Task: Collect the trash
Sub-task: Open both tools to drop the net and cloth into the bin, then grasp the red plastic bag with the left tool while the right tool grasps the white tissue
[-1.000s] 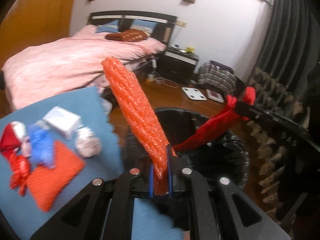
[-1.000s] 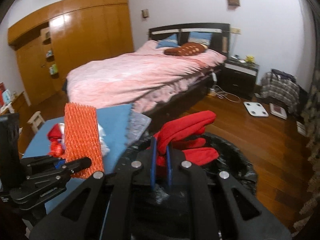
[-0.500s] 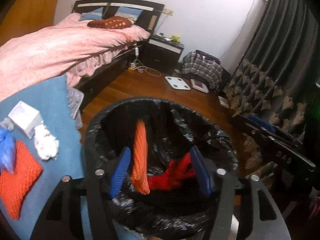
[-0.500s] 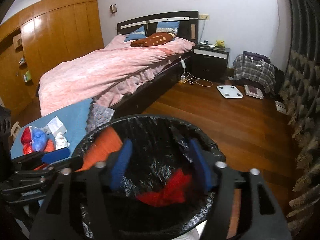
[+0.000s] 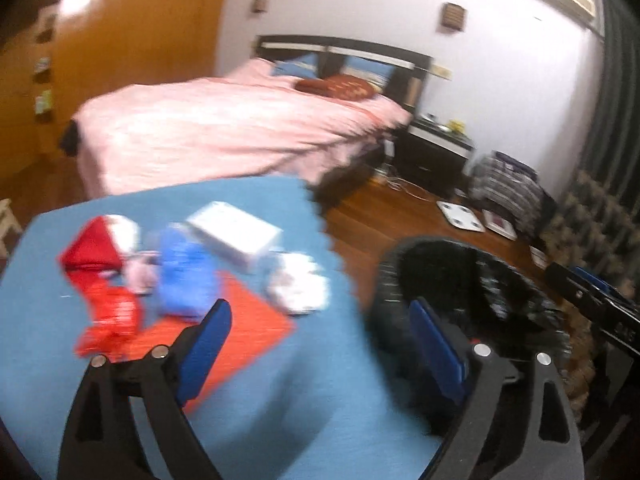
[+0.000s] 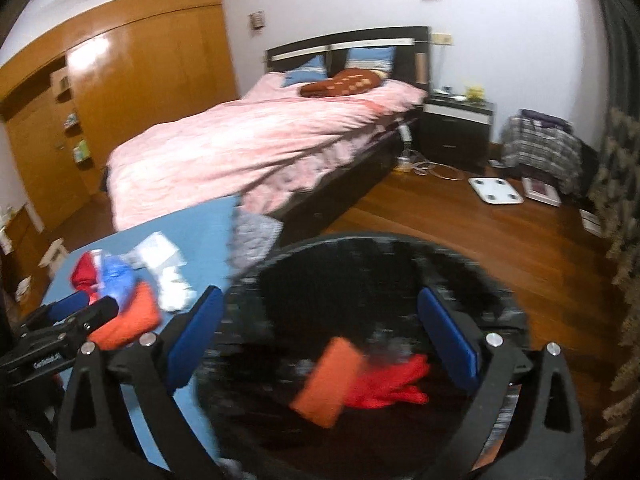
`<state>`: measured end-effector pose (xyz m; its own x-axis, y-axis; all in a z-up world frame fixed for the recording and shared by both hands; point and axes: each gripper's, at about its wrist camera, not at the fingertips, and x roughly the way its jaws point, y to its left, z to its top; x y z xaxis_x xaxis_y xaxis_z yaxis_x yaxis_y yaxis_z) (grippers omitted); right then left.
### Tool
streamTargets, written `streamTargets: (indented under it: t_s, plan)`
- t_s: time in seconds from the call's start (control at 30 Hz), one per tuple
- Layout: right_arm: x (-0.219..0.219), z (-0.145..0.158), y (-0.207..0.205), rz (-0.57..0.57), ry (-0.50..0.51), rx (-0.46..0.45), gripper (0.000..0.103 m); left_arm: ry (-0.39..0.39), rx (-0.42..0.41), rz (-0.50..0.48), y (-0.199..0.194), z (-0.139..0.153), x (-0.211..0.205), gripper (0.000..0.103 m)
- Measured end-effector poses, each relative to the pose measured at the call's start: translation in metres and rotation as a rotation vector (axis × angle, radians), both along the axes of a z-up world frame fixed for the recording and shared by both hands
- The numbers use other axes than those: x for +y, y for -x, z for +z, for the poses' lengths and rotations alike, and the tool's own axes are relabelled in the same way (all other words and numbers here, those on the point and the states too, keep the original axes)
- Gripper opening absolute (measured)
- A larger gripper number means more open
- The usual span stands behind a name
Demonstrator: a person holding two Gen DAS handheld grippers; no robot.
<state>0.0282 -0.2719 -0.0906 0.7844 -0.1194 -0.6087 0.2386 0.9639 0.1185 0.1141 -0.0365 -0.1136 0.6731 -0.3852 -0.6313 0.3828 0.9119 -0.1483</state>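
A black bin lined with a black bag (image 6: 400, 248) stands beside a blue-covered table (image 5: 280, 400); it shows in the left wrist view (image 5: 472, 264) too. Inside lie an orange net sleeve (image 6: 326, 384) and a red bag (image 6: 392, 384). My right gripper (image 6: 320, 336) is open and empty above the bin. My left gripper (image 5: 320, 344) is open and empty over the table's right edge. On the table lie red wrapping (image 5: 100, 280), a blue bag (image 5: 186, 276), an orange net piece (image 5: 244, 332), a white box (image 5: 236, 232) and crumpled white tissue (image 5: 300, 284).
A bed with a pink cover (image 6: 260, 136) stands behind the table. A dark nightstand (image 6: 456, 136), a white scale (image 6: 496, 190) and a plaid bag (image 6: 540, 148) are on the wooden floor (image 6: 460, 220). Dark curtains (image 5: 616, 120) hang at the right.
Both grippers opened over the bin and dropped the orange net sleeve and the red bag into it. The left gripper then swung left toward the table.
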Motion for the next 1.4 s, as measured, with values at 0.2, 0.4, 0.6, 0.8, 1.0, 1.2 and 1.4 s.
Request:
streamTargets:
  t_s: [0.2, 0.4, 0.6, 0.8, 1.0, 1.2, 1.4]
  plan:
    - [0.071, -0.008, -0.036, 0.155, -0.001, -0.021, 0.095, -0.054, -0.032, 0.165, -0.008, -0.006, 0.063, 0.089]
    - [0.119, -0.017, -0.066, 0.263, -0.009, -0.027, 0.095, -0.096, -0.006, 0.283, -0.028, -0.027, 0.111, 0.083]
    - [0.138, -0.034, -0.087, 0.296, -0.021, -0.008, 0.095, -0.120, 0.039, 0.296, -0.050, -0.052, 0.128, 0.072]
    - [0.146, -0.046, -0.104, 0.313, 0.017, 0.011, 0.081, -0.119, 0.074, 0.271, -0.069, -0.066, 0.125, 0.063]
    - [0.145, -0.061, -0.122, 0.300, 0.010, 0.044, 0.067, -0.111, 0.120, 0.238, -0.081, -0.078, 0.119, 0.043]
    - [0.143, -0.079, -0.142, 0.257, 0.019, 0.100, 0.055, -0.106, 0.116, 0.241, -0.080, -0.080, 0.120, 0.041]
    - [0.142, -0.094, -0.157, 0.238, 0.045, 0.147, 0.055, -0.102, 0.109, 0.247, -0.078, -0.081, 0.121, 0.041]
